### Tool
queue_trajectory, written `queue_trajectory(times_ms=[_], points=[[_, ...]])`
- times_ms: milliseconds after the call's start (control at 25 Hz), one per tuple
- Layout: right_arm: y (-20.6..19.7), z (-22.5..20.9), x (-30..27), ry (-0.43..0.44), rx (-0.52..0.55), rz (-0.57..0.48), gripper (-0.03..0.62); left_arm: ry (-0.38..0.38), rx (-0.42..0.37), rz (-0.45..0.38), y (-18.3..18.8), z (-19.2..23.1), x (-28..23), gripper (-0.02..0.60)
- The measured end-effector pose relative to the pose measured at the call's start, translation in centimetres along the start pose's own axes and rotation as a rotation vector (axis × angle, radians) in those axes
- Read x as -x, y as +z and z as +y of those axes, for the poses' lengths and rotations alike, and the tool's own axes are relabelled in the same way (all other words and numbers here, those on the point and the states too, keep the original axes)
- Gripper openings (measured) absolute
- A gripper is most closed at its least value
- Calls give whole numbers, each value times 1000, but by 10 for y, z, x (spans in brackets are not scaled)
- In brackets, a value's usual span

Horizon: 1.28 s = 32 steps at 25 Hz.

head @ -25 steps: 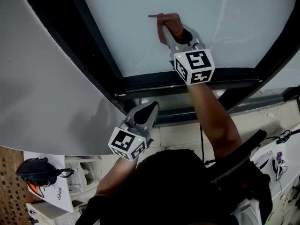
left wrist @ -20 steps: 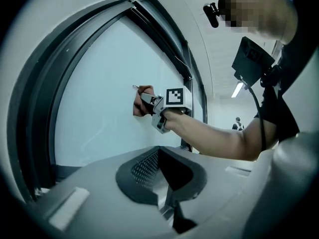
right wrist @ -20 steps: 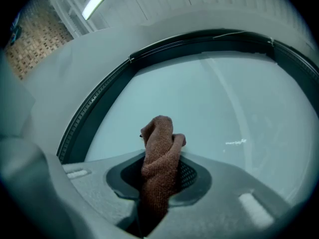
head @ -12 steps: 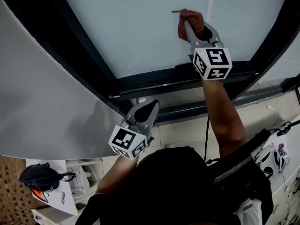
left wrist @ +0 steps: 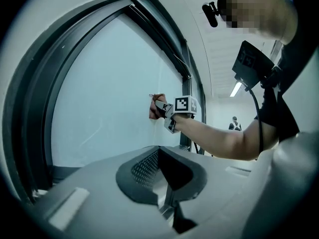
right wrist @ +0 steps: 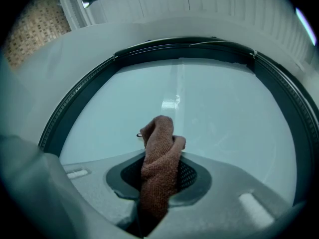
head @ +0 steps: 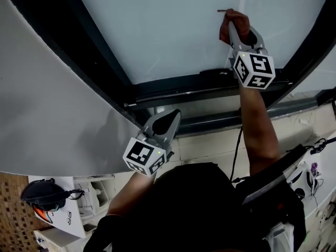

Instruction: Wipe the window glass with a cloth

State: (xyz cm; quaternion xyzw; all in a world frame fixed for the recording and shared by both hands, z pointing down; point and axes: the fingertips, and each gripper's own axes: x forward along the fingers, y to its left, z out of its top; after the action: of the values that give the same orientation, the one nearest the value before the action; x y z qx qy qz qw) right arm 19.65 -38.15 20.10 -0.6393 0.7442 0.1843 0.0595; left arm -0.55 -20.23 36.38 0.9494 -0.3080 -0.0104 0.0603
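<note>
Nearest to us, the left gripper hangs low by the sill, its jaws drawn together on nothing. Its marker cube carries only black-and-white squares, no words. The print on the white box at lower left is too small for us to read.

Above it runs the dark window frame, with the white wall curving off to the left.

Farther out, on an outstretched bare forearm, the right gripper has its jaws clamped on a reddish-brown cloth. The bunched top of the cloth is pressed against the window glass, low on the pane and near its right side. A thin dark strand juts left from the cloth. Its cube likewise shows patterns, not letters.

Beyond the arm, in the left gripper view, we make out a small figure standing under a ceiling light.

Against a second ago, the right gripper and cloth have travelled rightward across the glass, while the left gripper has barely shifted.
</note>
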Motion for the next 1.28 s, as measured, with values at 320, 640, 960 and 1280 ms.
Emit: queue_trajectory(times_ms=[320,640,960,1280], points=[[-2,-6,0,-57,6,18,83,10,4,-5,3,5,6,17],[18,43,10,-14,-31,-40,84,34,3,-14,7,14,22,17],[8,230,2,364,-206,-56,84,64,-5,-2,4,19,42,17],[-27,346,-26,509,-232,9,83,150,7,-3,6,34,76,17]])
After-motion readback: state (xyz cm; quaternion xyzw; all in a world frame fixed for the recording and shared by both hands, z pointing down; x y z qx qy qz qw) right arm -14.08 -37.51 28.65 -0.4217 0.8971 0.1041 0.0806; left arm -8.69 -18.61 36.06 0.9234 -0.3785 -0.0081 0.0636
